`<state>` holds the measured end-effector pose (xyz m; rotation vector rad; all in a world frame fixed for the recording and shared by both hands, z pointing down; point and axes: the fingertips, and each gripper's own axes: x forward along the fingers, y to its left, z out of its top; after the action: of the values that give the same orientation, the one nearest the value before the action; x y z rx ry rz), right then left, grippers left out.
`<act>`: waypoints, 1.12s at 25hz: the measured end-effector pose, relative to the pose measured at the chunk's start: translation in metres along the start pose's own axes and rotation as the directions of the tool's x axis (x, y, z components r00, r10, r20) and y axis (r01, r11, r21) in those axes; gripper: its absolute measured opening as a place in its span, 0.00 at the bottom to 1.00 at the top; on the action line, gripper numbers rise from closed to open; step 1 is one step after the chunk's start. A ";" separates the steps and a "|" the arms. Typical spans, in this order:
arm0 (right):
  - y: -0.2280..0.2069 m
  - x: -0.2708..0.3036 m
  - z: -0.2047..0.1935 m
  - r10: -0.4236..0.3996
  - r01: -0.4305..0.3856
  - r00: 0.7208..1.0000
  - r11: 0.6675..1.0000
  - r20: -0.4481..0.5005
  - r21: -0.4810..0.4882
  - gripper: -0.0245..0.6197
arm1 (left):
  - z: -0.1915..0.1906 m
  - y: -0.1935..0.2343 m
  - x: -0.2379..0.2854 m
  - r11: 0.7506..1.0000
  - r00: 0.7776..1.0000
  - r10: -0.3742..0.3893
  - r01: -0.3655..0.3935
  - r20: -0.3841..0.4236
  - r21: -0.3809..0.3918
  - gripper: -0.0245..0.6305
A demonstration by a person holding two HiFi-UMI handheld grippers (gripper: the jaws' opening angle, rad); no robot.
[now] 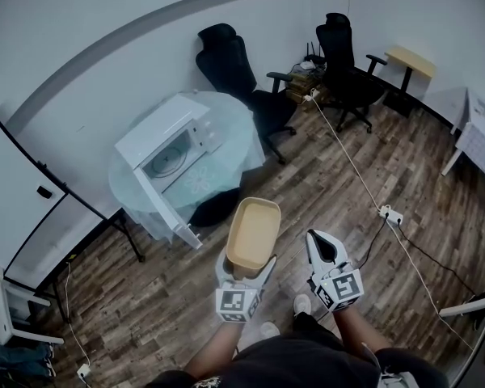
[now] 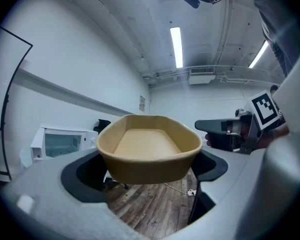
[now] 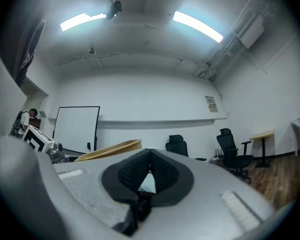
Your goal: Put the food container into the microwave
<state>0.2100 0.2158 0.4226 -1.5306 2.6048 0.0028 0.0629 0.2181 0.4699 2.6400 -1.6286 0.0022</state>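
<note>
The microwave (image 1: pixel 171 156) sits on the round table (image 1: pixel 244 120) with its door open. Your left gripper (image 1: pixel 246 270) is clamped on the tan food container (image 1: pixel 253 231), above the floor. Your right gripper (image 1: pixel 318 241) is closed on nothing. Only the gripper views show the ceiling lights (image 2: pixel 176 46).

A dark wood-plank floor (image 1: pixel 323 184) meets plain white walls (image 1: pixel 105 47). Two black office chairs (image 1: pixel 230 67) stand at the far wall, with a small wooden side table (image 1: pixel 411 59) far right. A white cable (image 1: pixel 347 156) (ending at a power strip (image 1: pixel 390 215)) crosses the floor. Strip lights (image 2: pixel 176 46) glow overhead.
</note>
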 end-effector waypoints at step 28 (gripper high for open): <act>-0.151 0.101 0.005 0.157 -0.158 0.987 0.987 0.032 0.030 0.04 | 0.014 -0.003 0.151 0.983 0.983 0.178 -0.176 -0.033 0.054 0.84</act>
<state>0.2933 0.0548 0.4156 -1.3002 2.6810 -0.0019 0.1334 0.0842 0.4592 2.5034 -1.8689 0.1003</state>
